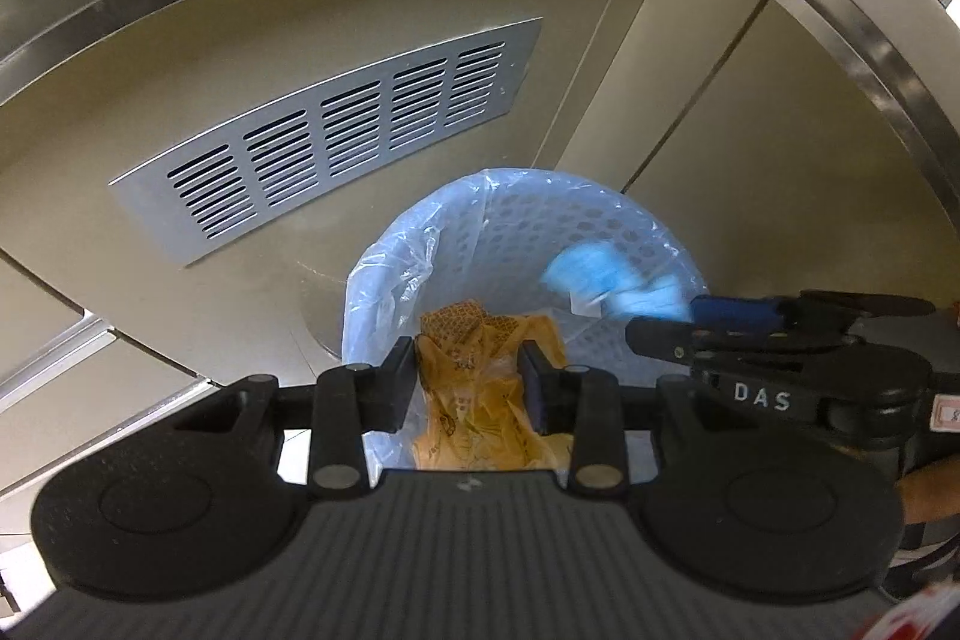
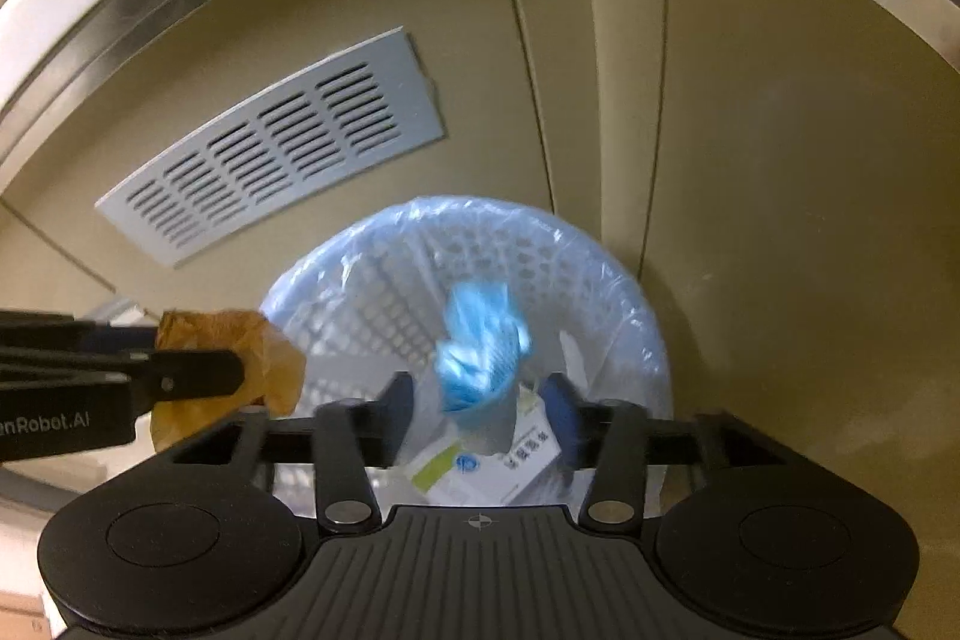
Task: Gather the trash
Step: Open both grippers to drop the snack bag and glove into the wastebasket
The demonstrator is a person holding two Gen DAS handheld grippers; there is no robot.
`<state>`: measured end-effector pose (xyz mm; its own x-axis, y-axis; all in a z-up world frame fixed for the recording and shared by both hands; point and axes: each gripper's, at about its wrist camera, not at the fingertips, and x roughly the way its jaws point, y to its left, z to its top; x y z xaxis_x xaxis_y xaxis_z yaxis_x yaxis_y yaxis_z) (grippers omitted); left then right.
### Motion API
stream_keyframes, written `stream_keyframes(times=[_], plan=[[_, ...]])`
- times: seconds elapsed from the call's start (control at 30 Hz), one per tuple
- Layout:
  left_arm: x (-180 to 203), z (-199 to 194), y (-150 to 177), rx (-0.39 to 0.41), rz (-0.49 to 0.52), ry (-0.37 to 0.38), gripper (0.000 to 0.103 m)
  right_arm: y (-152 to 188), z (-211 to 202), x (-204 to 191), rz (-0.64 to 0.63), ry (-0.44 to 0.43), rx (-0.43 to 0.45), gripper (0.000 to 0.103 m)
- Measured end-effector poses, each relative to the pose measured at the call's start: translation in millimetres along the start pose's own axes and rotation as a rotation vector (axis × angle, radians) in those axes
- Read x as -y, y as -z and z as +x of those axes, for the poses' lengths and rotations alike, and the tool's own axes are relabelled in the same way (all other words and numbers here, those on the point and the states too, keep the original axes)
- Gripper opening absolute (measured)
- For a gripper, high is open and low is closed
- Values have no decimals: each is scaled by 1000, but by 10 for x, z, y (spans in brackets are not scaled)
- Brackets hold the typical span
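Between my left gripper's (image 1: 468,382) fingers sits a crumpled orange-brown wrapper (image 1: 480,388). The jaws are narrowed down on it and both pads press its sides, so that piece is in my hold and not yet let go. It hangs right over the near lip of the bin (image 1: 420,244), a white perforated basket lined with a thin bluish plastic bag (image 1: 396,274).

My right gripper (image 2: 480,400) is another matter. Its jaws stand partly apart, and the blue crumpled piece (image 2: 480,346) that shows between them looks blurred and touches neither pad, as far as I can tell. I judge it released and dropping into the bin's mouth, just ahead of my fingertips. From the left wrist view the same blue piece shows beyond the right gripper's tips, over the far side of the liner.

Past the right fingers and lower down, a white carton with green and blue print (image 2: 474,472) already lies at the bottom of the bin, so at least one piece has been collected.

Farther off stand the beige cabinet panel and its slotted grey vent (image 1: 336,136).

By my reckoning, the blue piece is all but delivered and the wrapper needs only that I open the left jaws. Whether more trash waits elsewhere I cannot see.
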<state>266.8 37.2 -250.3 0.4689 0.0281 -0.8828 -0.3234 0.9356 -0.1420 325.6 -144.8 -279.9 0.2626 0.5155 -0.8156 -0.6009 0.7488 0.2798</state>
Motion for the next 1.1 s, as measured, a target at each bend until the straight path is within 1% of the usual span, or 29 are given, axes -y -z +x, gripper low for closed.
stream_keyframes(times=[0.3,0.47,0.57,0.6,0.63,0.73,0.93,1.1], plan=[[10,39,-32,-10,11,11,34,6,-40,38,14,28,-26,51],[56,43,-54,-7,3,20,37,7,-77,9,9,36,-25,52],[83,17,-50,2,0,19,41,20,-128,4,10,37,-24,53],[91,9,-48,2,-1,22,45,24,-140,6,14,36,-24,54],[101,-1,-51,3,-2,24,50,28,-157,6,17,33,-24,55],[140,-33,-50,12,0,21,56,46,-207,-12,16,28,-25,57],[183,-157,4,22,-6,1,56,90,-312,-87,-6,9,-22,59],[175,-349,79,41,-28,-22,56,123,-450,-175,-28,-13,-20,62]])
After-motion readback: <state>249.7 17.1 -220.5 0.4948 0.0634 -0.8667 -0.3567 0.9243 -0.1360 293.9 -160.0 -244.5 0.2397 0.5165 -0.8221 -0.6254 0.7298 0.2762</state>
